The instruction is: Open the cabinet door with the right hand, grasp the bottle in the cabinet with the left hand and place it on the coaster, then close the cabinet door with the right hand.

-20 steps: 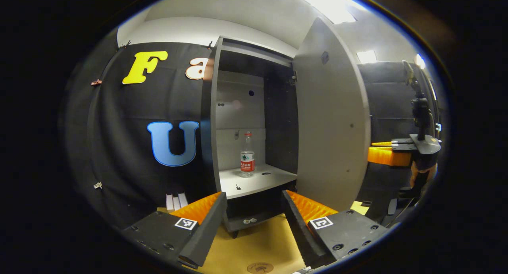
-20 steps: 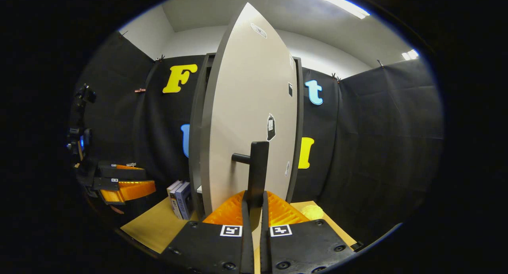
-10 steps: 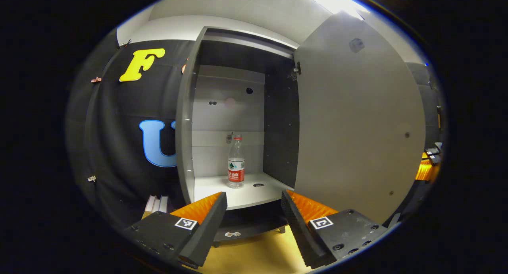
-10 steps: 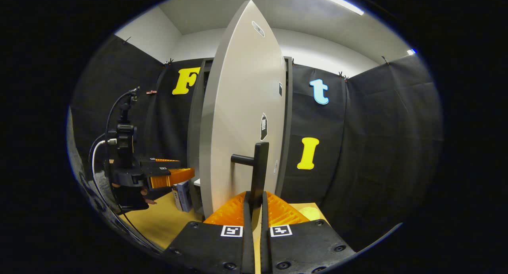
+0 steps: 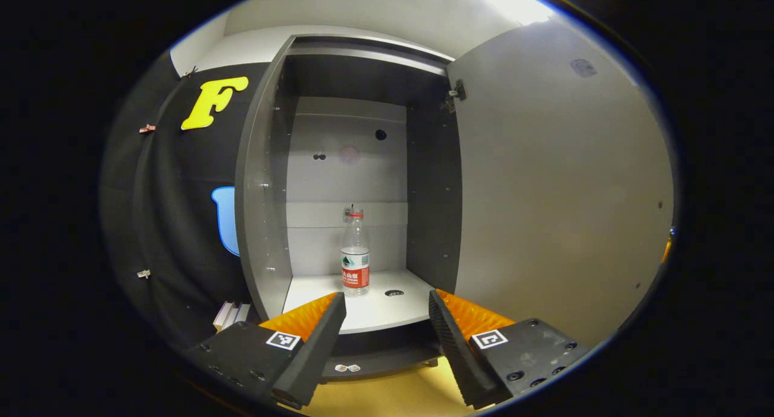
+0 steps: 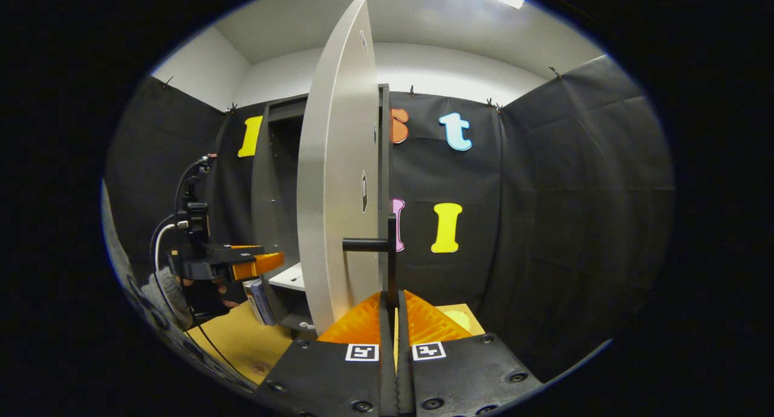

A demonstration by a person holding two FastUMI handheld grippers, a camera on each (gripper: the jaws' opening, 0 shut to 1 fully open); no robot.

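Cabinet (image 5: 260,187): stands open; inside is a pale shelf (image 5: 369,305) at about 6 o'clock of the opening, dark side walls, pale back panel.
Contents: one bottle (image 5: 355,254), upright on the shelf, near its back, apart from both side walls. A small dark round spot on the shelf just at the bottle's 4 o'clock; cannot tell what it is.
Cabinet door (image 5: 556,181): swung wide, at 3 o'clock in the left gripper view; seen nearly edge-on in the right gripper view (image 6: 335,163).
Door handle (image 6: 387,254): dark bar standing off the door face.
Left hand-held gripper (image 5: 387,320): fingers wide apart, nothing between them, in front of the shelf edge, short of the bottle.
Right hand-held gripper (image 6: 392,311): fingers pressed together on the door handle.
Table (image 6: 242,344): yellowish top under the cabinet; books (image 6: 257,299) stand beside the cabinet's left side.
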